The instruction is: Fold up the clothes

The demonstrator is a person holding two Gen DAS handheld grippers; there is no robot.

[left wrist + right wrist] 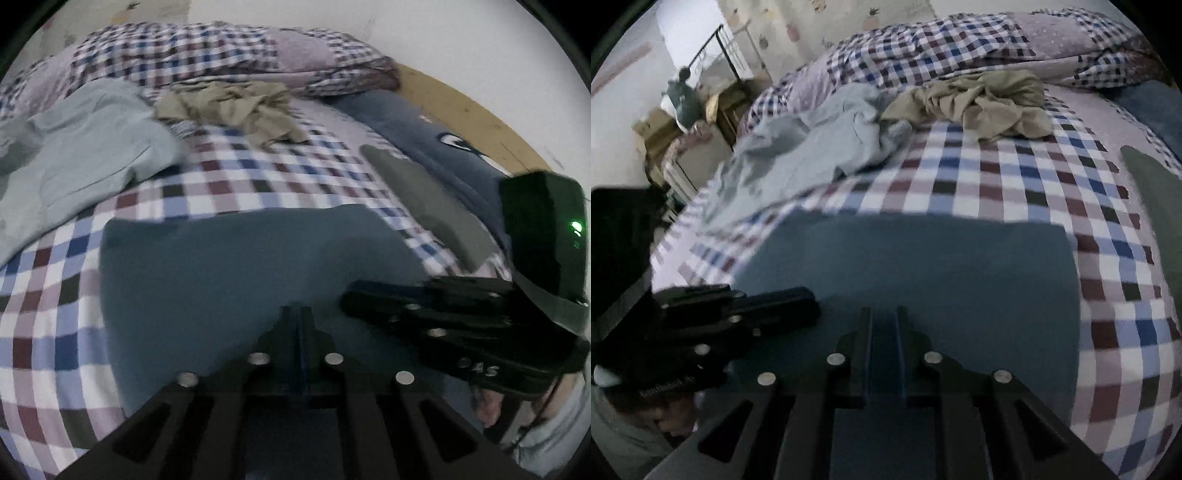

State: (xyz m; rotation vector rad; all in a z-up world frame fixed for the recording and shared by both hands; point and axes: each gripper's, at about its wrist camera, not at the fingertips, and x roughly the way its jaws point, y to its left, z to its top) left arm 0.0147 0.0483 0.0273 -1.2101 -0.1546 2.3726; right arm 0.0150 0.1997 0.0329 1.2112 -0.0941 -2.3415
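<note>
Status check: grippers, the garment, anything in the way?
Left hand-held gripper shut, right hand-held gripper shut, both over teal garment, flat on checked bedsheet. Path clear.

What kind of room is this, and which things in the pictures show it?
Most likely a bedroom in a home. The clothes lie on a bed with a checked sheet, a matching pillow sits at its far end, and a metal clothes rack stands by the wall with pineapple-patterned wallpaper.

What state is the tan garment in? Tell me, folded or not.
Not folded. The tan garment lies crumpled in a wrinkled heap on the checked bedspread, near the pillows.
</note>
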